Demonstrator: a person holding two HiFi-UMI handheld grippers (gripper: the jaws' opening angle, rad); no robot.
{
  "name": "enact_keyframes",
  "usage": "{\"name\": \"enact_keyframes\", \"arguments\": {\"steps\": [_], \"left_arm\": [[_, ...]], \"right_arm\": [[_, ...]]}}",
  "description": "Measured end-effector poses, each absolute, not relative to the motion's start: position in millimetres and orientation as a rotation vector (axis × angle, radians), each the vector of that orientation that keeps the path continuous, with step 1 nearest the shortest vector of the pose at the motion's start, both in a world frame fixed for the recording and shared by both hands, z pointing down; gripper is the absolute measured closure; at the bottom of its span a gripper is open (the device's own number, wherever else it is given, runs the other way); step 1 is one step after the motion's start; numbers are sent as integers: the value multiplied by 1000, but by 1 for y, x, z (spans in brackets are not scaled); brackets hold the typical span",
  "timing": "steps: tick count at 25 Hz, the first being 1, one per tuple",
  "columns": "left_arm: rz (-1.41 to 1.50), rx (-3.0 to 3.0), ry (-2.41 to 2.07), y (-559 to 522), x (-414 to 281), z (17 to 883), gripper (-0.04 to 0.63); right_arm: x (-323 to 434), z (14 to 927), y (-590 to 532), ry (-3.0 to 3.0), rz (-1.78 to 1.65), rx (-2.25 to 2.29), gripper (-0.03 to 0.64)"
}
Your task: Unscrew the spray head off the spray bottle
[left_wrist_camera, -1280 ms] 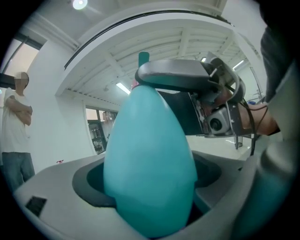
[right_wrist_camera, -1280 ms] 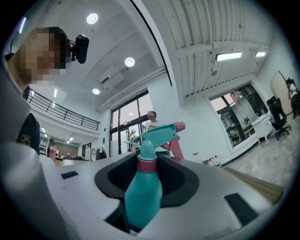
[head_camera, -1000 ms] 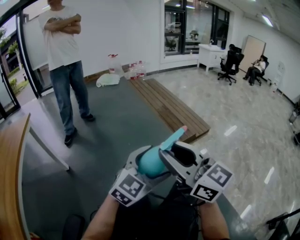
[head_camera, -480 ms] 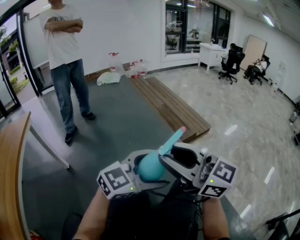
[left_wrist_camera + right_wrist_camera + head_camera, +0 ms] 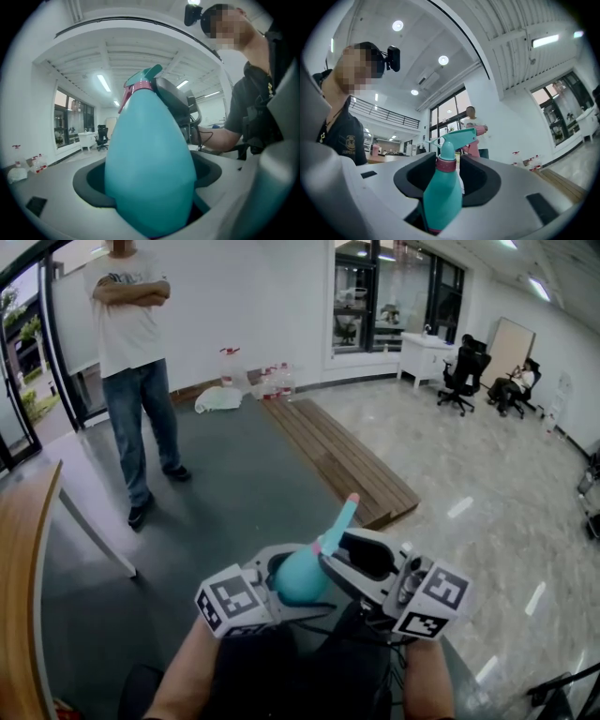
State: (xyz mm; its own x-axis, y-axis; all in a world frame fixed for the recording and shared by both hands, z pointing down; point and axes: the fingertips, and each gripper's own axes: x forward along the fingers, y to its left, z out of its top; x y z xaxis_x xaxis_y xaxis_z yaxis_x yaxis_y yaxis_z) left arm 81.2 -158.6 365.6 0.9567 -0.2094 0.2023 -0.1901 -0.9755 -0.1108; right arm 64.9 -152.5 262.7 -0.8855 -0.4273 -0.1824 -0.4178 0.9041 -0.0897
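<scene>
The right hand-held gripper (image 5: 445,180) has just been opening; its jaws stand apart either side of the pink collar (image 5: 446,164) of the spray bottle (image 5: 302,576), seemingly clear of it. The left hand-held gripper (image 5: 149,180) clamps the bottle's body. This reads as a re-grip: the spray head (image 5: 457,137) is still on

The head view's top edge cuts the standing person (image 5: 129,329) off at the neck.
</scene>
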Motion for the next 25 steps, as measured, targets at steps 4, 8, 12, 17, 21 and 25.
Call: {"name": "enact_keyframes", "arguments": {"steps": [4,8,12,17,21,25], "left_arm": [[-292,-2960,642,-194,67,360,135],[-282,-2877,922,-217,55,361,135],[-339,-2776,1059,-222,51,368,135],[-416,-2684,1094,-219,58,374,135],[-431,-2656,1067,-219,59,375,135],[-426,-2665,1066,-217,59,372,135]], "right_arm": [[65,263,-164,2854,-81,-789,456],[67,264,-177,2776,-155,-945,457],[59,267,-181,2749,-189,-1024,457],[59,274,-186,2733,-225,-1089,457],[55,274,-188,2742,-216,-1078,492],[56,272,-187,2754,-210,-1053,489]]}}
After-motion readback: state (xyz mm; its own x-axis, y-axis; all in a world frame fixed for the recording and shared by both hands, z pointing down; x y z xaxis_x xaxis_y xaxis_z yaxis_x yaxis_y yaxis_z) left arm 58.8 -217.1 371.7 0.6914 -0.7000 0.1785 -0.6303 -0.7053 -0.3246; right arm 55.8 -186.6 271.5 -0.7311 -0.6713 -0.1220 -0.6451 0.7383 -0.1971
